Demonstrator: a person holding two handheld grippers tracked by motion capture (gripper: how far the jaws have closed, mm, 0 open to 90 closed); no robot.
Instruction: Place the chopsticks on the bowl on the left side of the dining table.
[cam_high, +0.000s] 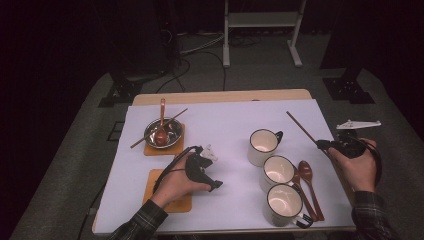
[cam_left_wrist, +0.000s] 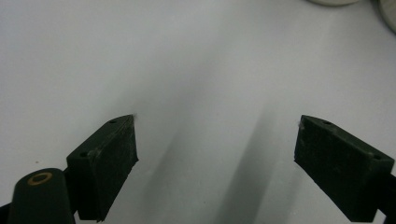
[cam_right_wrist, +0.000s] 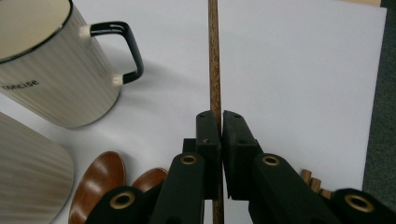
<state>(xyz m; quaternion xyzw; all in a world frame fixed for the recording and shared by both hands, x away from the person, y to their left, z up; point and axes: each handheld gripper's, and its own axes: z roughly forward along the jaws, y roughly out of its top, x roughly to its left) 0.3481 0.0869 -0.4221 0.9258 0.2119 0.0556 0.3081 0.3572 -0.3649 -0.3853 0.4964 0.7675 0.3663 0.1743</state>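
Note:
My right gripper (cam_high: 322, 145) (cam_right_wrist: 220, 114) is shut on a thin brown chopstick (cam_high: 300, 126) (cam_right_wrist: 214, 56), which juts forward and to the left above the white sheet (cam_high: 225, 125) at the table's right side. Around the middle of the table, my left gripper (cam_high: 218, 185) (cam_left_wrist: 217, 119) stands open over bare white sheet (cam_left_wrist: 187, 60), with nothing between its jaws. The left hand rests partly over an orange coaster (cam_high: 180, 202).
Three cream mugs (cam_high: 262, 146) (cam_high: 278, 171) (cam_high: 284, 204) line up at the right front, with two brown spoons (cam_high: 306, 175) (cam_right_wrist: 100, 177) beside them. A steel bowl (cam_high: 172, 131) on a coaster at the back left holds a spoon (cam_high: 161, 134) and a chopstick (cam_high: 177, 116).

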